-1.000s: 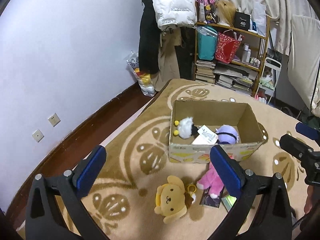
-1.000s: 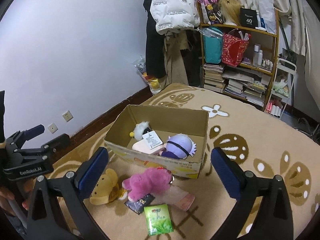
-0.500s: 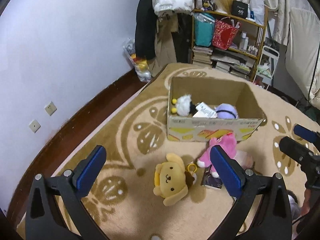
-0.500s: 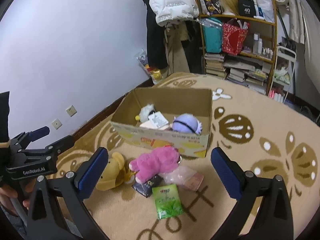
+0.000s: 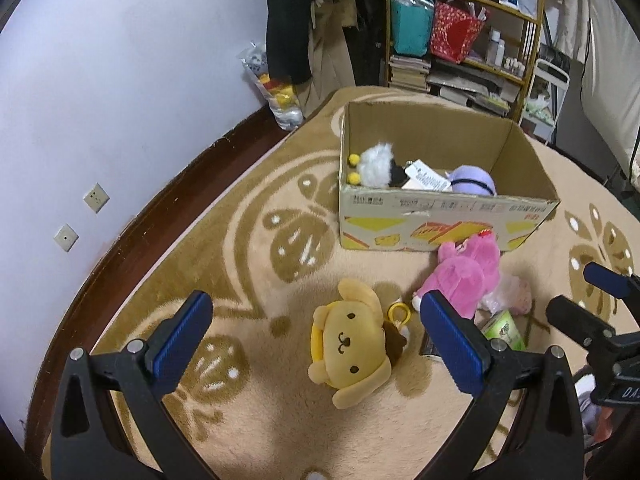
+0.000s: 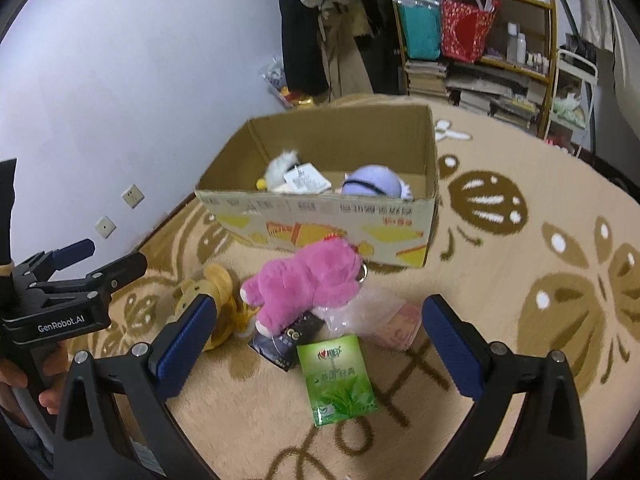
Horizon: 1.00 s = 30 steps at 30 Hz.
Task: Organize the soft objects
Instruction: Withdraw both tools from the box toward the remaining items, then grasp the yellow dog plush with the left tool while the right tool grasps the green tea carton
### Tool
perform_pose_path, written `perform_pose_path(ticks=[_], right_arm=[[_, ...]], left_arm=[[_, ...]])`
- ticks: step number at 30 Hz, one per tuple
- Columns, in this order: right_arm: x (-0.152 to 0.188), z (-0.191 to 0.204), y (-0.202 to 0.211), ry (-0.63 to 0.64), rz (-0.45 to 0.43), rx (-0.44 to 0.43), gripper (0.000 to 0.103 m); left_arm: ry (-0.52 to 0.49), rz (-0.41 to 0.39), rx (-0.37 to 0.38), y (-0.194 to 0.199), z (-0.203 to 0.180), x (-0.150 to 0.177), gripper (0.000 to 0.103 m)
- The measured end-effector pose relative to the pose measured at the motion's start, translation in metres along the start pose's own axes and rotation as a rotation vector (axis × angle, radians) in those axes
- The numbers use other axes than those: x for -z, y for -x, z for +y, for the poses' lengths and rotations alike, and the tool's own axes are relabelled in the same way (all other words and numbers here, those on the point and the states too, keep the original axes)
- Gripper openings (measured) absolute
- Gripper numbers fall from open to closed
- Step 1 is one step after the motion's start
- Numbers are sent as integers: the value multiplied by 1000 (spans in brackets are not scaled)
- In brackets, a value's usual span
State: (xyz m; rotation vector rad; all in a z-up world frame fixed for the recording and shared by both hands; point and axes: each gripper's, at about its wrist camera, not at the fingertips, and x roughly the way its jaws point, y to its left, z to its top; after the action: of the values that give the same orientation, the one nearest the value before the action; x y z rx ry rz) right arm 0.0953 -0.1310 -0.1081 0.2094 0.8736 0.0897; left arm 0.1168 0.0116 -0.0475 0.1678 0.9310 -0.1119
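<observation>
Soft toys lay partly boxed and partly loose on the patterned beige carpet [image 5: 248, 248]. An open brown cardboard box [image 5: 444, 220] [image 6: 320, 220] held a white fluffy plush with yellow pom-poms [image 5: 374, 166] [image 6: 280, 168] at its 9 o'clock end, a white printed tag [image 5: 424, 178] [image 6: 306, 178] near the middle, and a round lilac plush [image 5: 472, 180] [image 6: 374, 184] toward 3 o'clock. Just outside the box's near wall, a pink bear plush [image 5: 464, 276] [image 6: 308, 284] lay on its side, touching a crinkled clear plastic bag [image 6: 368, 312]. A yellow dog-faced plush [image 5: 352, 344] [image 6: 216, 292] lay face up at the bear's 8 o'clock. A green tea packet [image 6: 338, 380] [image 5: 504, 326] and a dark sachet [image 6: 286, 340] lay at the bear's 6 o'clock. The left tool [image 5: 316, 344] [image 6: 86, 260] hovered above the yellow plush, spread wide and holding nothing. The right tool [image 6: 320, 344] [image 5: 596, 300] hung over the packet, equally wide and empty.
</observation>
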Motion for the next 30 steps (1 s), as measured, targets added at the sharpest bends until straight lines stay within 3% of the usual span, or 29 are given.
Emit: perform_pose_path(ticks=[9, 19, 26, 30], right_arm=[[11, -2, -22, -6, 46, 27, 103], [26, -6, -38, 20, 104, 57, 103], [38, -8, -51, 11, 158, 26, 103], [45, -12, -59, -1, 196, 4, 89]], left_arm=[[-41, 89, -24, -30, -7, 12, 102], [-35, 141, 35, -56, -14, 20, 102], [-53, 215, 7, -76, -20, 29, 102], [-42, 236, 10, -84, -20, 32, 102]])
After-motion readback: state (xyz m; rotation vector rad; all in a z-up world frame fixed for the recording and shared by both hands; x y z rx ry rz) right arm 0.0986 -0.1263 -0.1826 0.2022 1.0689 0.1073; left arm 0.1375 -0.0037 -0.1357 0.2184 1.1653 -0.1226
